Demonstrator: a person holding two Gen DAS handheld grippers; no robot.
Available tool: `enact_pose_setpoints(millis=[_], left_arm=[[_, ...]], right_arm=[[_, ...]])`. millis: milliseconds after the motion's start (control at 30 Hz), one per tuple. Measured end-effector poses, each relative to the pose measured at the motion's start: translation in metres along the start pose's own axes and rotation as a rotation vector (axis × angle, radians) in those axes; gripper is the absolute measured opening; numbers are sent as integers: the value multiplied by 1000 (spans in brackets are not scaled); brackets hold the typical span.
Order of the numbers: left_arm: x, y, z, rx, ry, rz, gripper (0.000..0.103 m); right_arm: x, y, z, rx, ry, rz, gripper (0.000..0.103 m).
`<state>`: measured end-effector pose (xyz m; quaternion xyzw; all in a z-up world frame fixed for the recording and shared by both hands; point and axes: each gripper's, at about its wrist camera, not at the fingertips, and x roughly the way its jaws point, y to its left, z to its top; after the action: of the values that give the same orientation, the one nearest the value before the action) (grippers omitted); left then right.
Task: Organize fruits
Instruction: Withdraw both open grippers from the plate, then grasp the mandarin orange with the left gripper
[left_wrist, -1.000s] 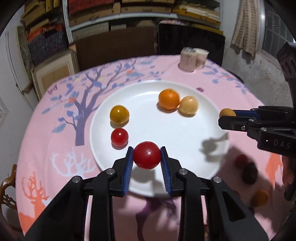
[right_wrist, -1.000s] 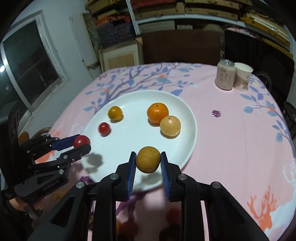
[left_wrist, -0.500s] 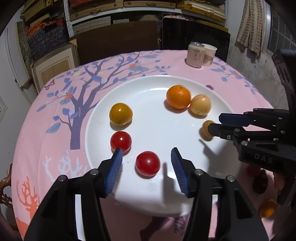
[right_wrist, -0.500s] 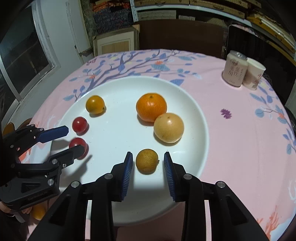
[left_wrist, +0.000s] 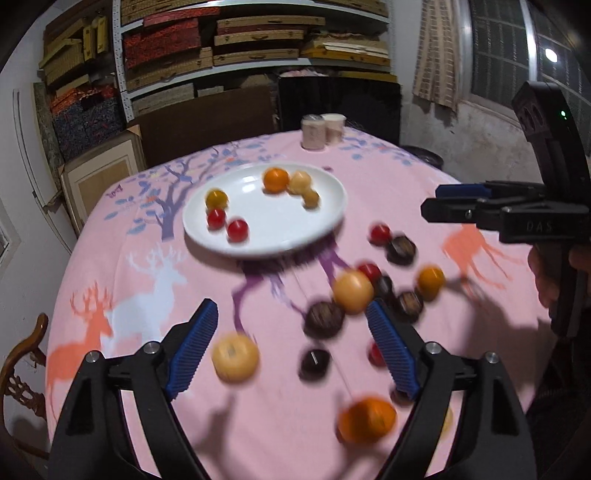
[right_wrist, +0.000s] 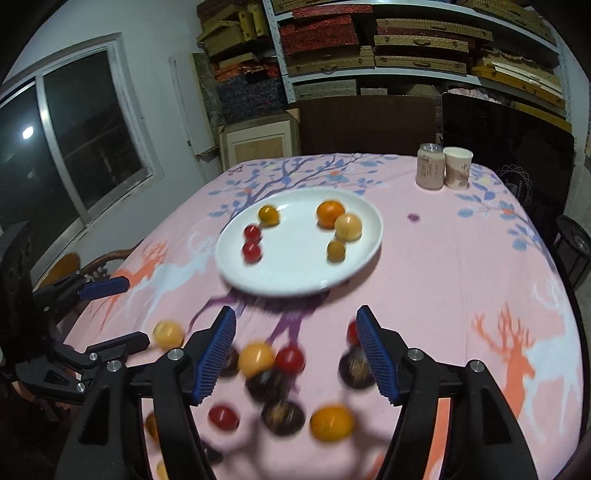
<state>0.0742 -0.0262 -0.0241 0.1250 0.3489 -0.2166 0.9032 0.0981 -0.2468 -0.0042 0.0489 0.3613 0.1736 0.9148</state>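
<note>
A white plate (left_wrist: 328, 218) (right_wrist: 365, 243) on the pink tablecloth holds two red tomatoes (left_wrist: 237, 229), a yellow tomato (left_wrist: 216, 198), an orange (left_wrist: 275, 179) and two pale fruits (left_wrist: 300, 181). Loose fruits lie in front of it, blurred: a pale round one (left_wrist: 235, 355), an orange (left_wrist: 366, 419), dark brown ones (left_wrist: 325, 319) and red ones (right_wrist: 289, 359). My left gripper (left_wrist: 295, 347) is open and empty above the loose fruits. My right gripper (right_wrist: 295, 354) is open and empty above them too; it also shows in the left wrist view (left_wrist: 439, 203).
A can (right_wrist: 430, 167) and a paper cup (right_wrist: 457, 167) stand at the table's far edge. Shelves with boxes fill the back wall. A wooden chair (left_wrist: 22, 365) stands at the table's left side. A window is at the left.
Both grippers have pulled back from the plate toward the near side, open and empty. The red tomato and the small brown fruit stay on the plate.
</note>
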Motion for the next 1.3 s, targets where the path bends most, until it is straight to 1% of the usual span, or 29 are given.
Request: enact_pose_setpoints(millis=[100, 167, 233, 333, 367, 400, 433, 467, 500, 600, 800, 867, 933, 1000, 1033, 1100, 1200, 1300], left_arm=[[-12, -19, -40, 27, 24, 1, 81], [-15, -28, -55, 40, 32, 4, 81], [-15, -33, -64, 38, 38, -1, 81], [-11, -37, -68, 20, 46, -11, 81], [-9, -36, -69, 11, 51, -18, 77], [-5, -37, -69, 1, 65, -27, 69], [0, -38, -70, -4, 82, -33, 65], [4, -39, -71, -7, 98, -41, 57], [8, -41, -72, -9, 111, -43, 53], [17, -45, -77, -12, 131, -50, 51], [27, -40, -75, -45, 118, -66, 51], [31, -36, -76, -68, 120, -92, 51], [36, -29, -78, -111, 129, -131, 52], [34, -26, -81, -130, 119, -155, 45], [31, -26, -82, -127, 107, -145, 45], [22, -25, -83, -133, 86, -155, 45], [10, -19, -84, -150, 62, -140, 45], [5, -12, -83, -166, 59, -130, 45]], right_arm=[[-14, 3, -41, 24, 19, 18, 68], [-19, 4, -63, 51, 24, 16, 68], [-21, 3, -79, 80, 29, 24, 68], [-26, 5, -97, 103, 36, 24, 68], [-29, 6, -101, 102, 35, 19, 68], [-30, 7, -104, 101, 33, 14, 68], [-33, 7, -106, 100, 29, 9, 68], [-36, 7, -108, 99, 24, 6, 68], [-40, 8, -109, 98, 15, 1, 68], [-47, 4, -109, 104, -3, -7, 68], [-44, 3, -110, 107, 5, 1, 68], [-41, 3, -111, 99, 13, 2, 68], [-38, 1, -111, 101, 21, -5, 68], [-35, -4, -111, 118, 29, -10, 68], [-33, -6, -111, 126, 31, -16, 68], [-30, -9, -110, 132, 35, -29, 68], [-24, -9, -106, 102, 34, -65, 68], [-11, -8, -98, 72, 49, -98, 68]])
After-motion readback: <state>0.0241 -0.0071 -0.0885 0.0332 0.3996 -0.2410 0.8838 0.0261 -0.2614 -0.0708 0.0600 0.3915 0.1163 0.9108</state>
